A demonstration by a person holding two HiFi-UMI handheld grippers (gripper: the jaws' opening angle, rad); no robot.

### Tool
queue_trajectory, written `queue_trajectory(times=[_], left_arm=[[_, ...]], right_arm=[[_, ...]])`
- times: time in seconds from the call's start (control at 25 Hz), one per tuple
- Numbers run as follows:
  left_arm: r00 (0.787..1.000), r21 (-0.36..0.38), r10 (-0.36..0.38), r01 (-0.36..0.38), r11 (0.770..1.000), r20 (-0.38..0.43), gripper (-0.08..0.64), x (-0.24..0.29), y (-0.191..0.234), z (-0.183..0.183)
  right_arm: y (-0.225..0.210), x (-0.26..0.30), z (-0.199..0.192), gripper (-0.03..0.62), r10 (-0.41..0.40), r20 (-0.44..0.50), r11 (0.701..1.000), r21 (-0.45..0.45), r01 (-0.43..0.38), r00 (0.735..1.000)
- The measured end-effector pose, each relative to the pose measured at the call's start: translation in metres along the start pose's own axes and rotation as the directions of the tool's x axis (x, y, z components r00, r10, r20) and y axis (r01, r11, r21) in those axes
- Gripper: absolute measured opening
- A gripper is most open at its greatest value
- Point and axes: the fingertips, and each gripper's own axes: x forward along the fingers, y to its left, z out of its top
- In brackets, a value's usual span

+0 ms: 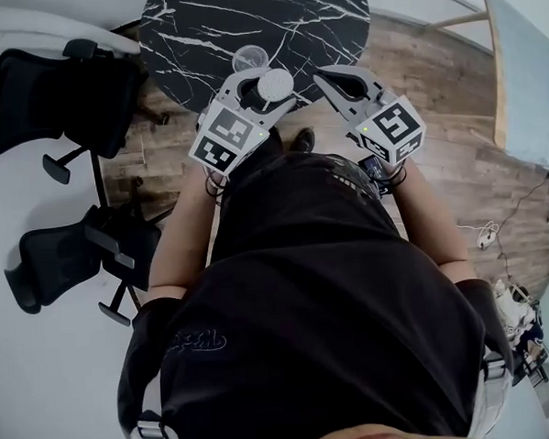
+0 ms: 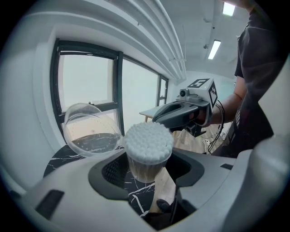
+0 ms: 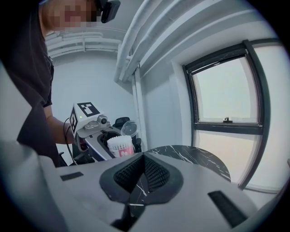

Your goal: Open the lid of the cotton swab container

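Head view: my left tongs (image 1: pixel 266 88) pinch the cotton swab container (image 1: pixel 276 82) by the near edge of the black marble table (image 1: pixel 200 25). The clear lid (image 1: pixel 249 57) is flipped open on the container's far side. My right tongs (image 1: pixel 322 77) sit just beside the container, on its right. Can't tell from here if they touch it. Black chairs (image 1: pixel 66 96) stand at left.

Left gripper view: container is upright btw. my jaws, which grip its wall on both sides. White swab heads (image 2: pixel 148 141) are packed to the top, uncovered. Lid tilts away at upper left, its edge meeting the rim. Right tongs' tip points in from the right, apart from the container.

Right gripper view: right jaws are pressed together, nothing btw. them. Left tongs w/ container and raised lid show at left, a window (image 3: pixel 226 99) at right.
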Motion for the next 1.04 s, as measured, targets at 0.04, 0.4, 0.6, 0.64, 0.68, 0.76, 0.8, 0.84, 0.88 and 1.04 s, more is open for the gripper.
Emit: queue_trajectory(times=[0.04,0.4,0.6,0.64,0.68,0.76,0.8,0.84,0.88,1.04], left_arm=[[1.0,-0.008,0.004,-0.004,1.0,-0.002,0.258,0.002,0.003,-0.002],[1.0,-0.044,0.027,-0.027,0.999,-0.011,0.258,0.014,0.019,-0.01],[1.0,-0.046,0.022,-0.022,0.999,-0.01,0.258,0.019,0.019,-0.008],[1.0,-0.046,0.022,-0.022,0.999,-0.009,0.258,0.02,0.019,-0.007],[1.0,-0.046,0.023,-0.023,0.999,-0.008,0.258,0.02,0.019,-0.005],[1.0,-0.044,0.025,-0.026,0.999,-0.006,0.258,0.021,0.018,-0.003],[1.0,-0.043,0.025,-0.026,0.999,-0.006,0.258,0.022,0.017,-0.002],[1.0,-0.043,0.024,-0.024,0.999,-0.005,0.258,0.023,0.015,-0.001],[1.0,-0.042,0.02,-0.021,0.999,-0.006,0.258,0.024,0.014,0.0],[1.0,-0.036,0.006,-0.006,0.999,-0.013,0.258,0.028,0.008,0.001]], right_arm=[[-0.003,0.001,-0.001,0.023,-0.002,0.0,1.0,0.006,0.002,1.0],[-0.017,0.008,-0.007,0.023,0.003,-0.01,1.0,0.018,-0.002,1.0],[-0.023,0.008,-0.008,0.023,0.005,-0.008,1.0,0.011,-0.005,1.0],[-0.024,0.008,-0.007,0.021,0.006,-0.008,1.0,0.009,-0.006,1.0],[-0.024,0.007,-0.007,0.022,0.007,-0.007,1.0,0.008,-0.007,1.0],[-0.025,0.005,-0.007,0.022,0.009,-0.006,1.0,0.008,-0.009,1.0],[-0.025,0.004,-0.006,0.023,0.009,-0.006,1.0,0.006,-0.009,1.0],[-0.026,0.003,-0.006,0.021,0.008,-0.006,1.0,0.004,-0.008,1.0],[-0.026,0.002,-0.006,0.021,0.006,-0.007,1.0,0.0,-0.006,1.0],[-0.028,-0.001,-0.006,0.021,0.004,-0.011,1.0,-0.018,-0.004,1.0]])
